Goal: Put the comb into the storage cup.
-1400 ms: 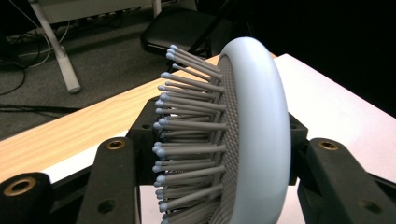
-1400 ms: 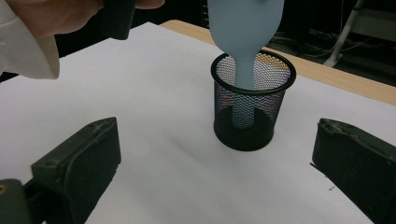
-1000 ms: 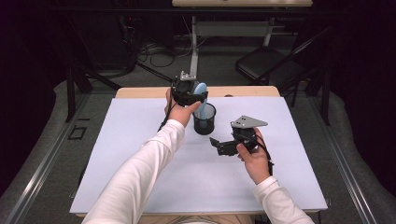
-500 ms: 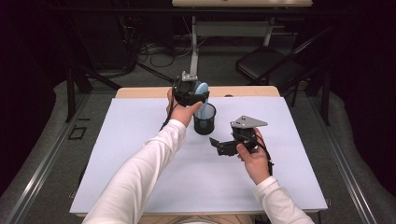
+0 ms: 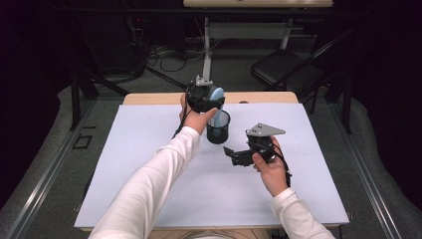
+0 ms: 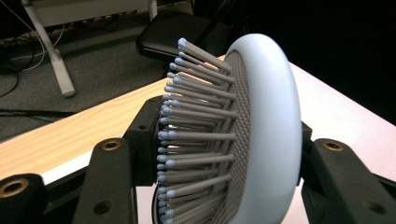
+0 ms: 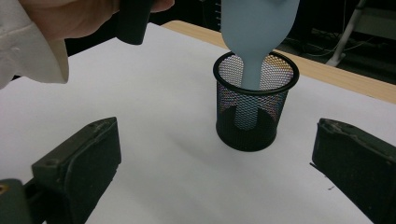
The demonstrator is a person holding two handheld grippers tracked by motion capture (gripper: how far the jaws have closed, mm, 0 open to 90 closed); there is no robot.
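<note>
While your left gripper [image 5: 205, 95] holds the pale blue hairbrush [image 6: 261, 130] by its head, the jaws stand on either side of that head, one at the bristle face and one at the smooth back, and they have just been easing apart a little with the brush between them. The handle [image 7: 250, 79] points straight down into the black mesh cup [image 7: 256, 105], which stands on the white table cover [image 5: 149, 189] at about twelve o'clock from the table's middle, just at ten o'clock from your right gripper [image 5: 238, 155]. In the right gripper view the handle tip sits low inside the cup; whether it touches the bottom you cannot tell. Your right gripper rests on the cover with its jaws spread wide and nothing between them, aimed at the cup. Judge the brush as light, hard plastic: the domed back looks smooth and likely slippery, while the bristles [image 6: 187, 140] will bend and give under a pad, so a grip across the head is springy rather than firm. The rim of the head or the neck above the handle looks the steadier place to take it. The cup seems light too and could tip if the brush leans hard toward one side, so let go only once the handle is well down.
</note>
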